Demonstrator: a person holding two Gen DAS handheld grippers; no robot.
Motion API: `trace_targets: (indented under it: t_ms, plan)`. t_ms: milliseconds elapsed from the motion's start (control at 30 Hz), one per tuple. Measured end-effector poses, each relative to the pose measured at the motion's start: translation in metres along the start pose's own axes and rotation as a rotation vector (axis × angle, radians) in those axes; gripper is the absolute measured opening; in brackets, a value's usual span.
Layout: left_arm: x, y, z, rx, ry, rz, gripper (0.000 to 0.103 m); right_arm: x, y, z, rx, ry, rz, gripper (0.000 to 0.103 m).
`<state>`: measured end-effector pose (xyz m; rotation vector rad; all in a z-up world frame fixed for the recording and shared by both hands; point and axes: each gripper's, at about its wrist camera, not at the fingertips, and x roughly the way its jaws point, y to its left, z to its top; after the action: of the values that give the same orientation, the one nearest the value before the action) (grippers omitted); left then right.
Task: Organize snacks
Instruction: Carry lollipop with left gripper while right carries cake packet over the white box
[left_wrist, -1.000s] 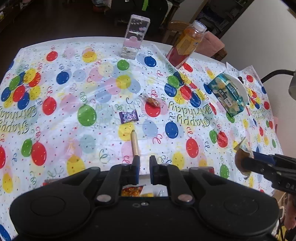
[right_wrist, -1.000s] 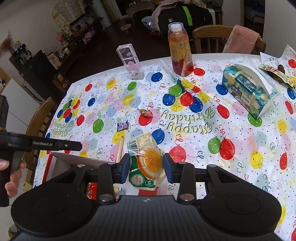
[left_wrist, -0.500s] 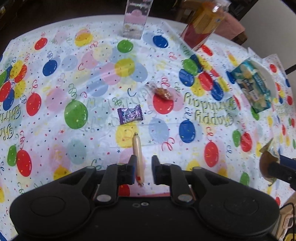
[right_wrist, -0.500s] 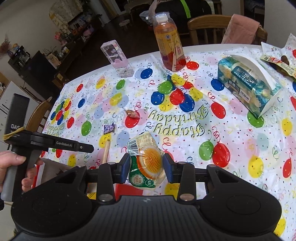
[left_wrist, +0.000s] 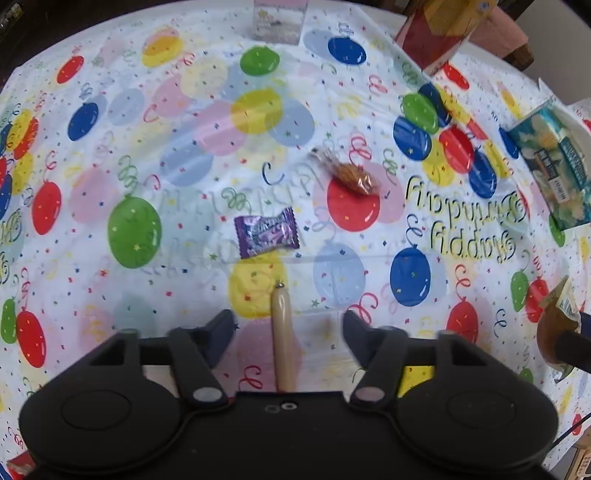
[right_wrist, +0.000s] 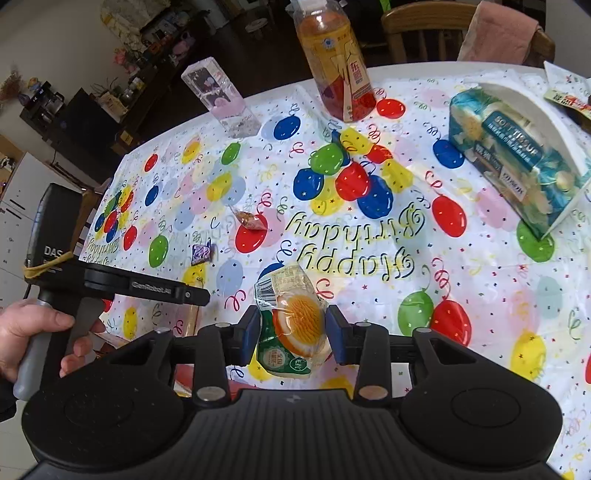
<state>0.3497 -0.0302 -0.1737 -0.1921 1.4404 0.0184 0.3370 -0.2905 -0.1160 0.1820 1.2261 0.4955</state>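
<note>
A thin tan sausage stick lies on the balloon tablecloth, pointing away from me. My left gripper is open wide with one finger on each side of the stick, not touching it. Farther off lie a purple candy and a small orange-brown wrapped snack. My right gripper is shut on a clear packet with a round orange cake and a green label, held above the table. In the right wrist view the left gripper is at the left, with a hand on its grip.
A tea bottle and a clear plastic box stand at the far side. A soft tissue pack lies at the right. A wooden chair with a pink cloth is behind the table. A red box corner shows at the near left.
My left gripper moved forward and down over the sausage stick and its fingers spread from nearly closed to wide open. My right gripper moved forward slightly, still holding the cake packet.
</note>
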Motion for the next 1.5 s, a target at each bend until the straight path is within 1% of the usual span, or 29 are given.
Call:
trace_targets:
  t_ms: [100, 167, 200, 267, 333, 467, 500, 600, 700, 833, 933, 1067, 1233, 1333, 1500]
  plan:
    - [0.007, -0.006, -0.002, 0.017, 0.019, 0.017, 0.047, 0.005, -0.001, 0.002, -0.002, 0.007, 0.007, 0.037]
    - [0.011, -0.009, -0.003, 0.035, 0.023, 0.031, 0.044, 0.007, -0.002, 0.002, -0.003, 0.010, 0.009, 0.037]
    - [0.013, -0.011, -0.003, 0.039, 0.025, 0.035, 0.038, 0.008, -0.002, 0.002, -0.004, 0.012, 0.010, 0.037]
    - [0.013, -0.013, -0.004, 0.048, 0.016, 0.049, 0.034, 0.010, -0.003, 0.002, -0.006, 0.016, 0.009, 0.037]
    - [0.013, -0.014, -0.004, 0.054, 0.009, 0.057, 0.023, 0.011, -0.004, 0.001, -0.005, 0.019, 0.009, 0.037]
    - [0.012, -0.012, -0.005, 0.042, -0.004, 0.068, 0.014, 0.011, -0.005, 0.000, -0.006, 0.020, 0.004, 0.037]
    - [0.012, -0.013, -0.005, 0.043, -0.009, 0.069, 0.009, 0.011, -0.004, -0.001, -0.007, 0.021, 0.000, 0.037]
    - [0.008, -0.012, -0.007, 0.048, -0.034, 0.074, 0.009, 0.008, -0.002, -0.002, -0.011, 0.019, -0.004, 0.037]
    - [-0.001, -0.007, -0.009, 0.033, -0.058, 0.061, 0.009, -0.006, 0.007, -0.004, -0.023, 0.013, 0.017, 0.037]
    - [-0.015, 0.001, -0.011, 0.006, -0.091, 0.032, 0.009, -0.034, 0.035, -0.016, -0.097, -0.003, 0.073, 0.037]
    - [-0.027, 0.005, -0.012, -0.013, -0.123, 0.012, 0.009, -0.044, 0.057, -0.029, -0.150, 0.001, 0.087, 0.037]
    - [-0.046, 0.009, -0.013, -0.029, -0.170, -0.011, 0.009, -0.046, 0.076, -0.044, -0.177, 0.011, 0.087, 0.037]
    - [-0.078, 0.016, -0.014, -0.037, -0.251, -0.035, 0.009, -0.047, 0.098, -0.065, -0.230, 0.030, 0.079, 0.037]
    - [-0.097, 0.019, -0.016, -0.045, -0.292, -0.062, 0.009, -0.045, 0.111, -0.077, -0.256, 0.042, 0.076, 0.037]
    - [-0.125, 0.023, -0.029, -0.032, -0.334, -0.104, 0.009, -0.034, 0.129, -0.093, -0.297, 0.062, 0.042, 0.038]
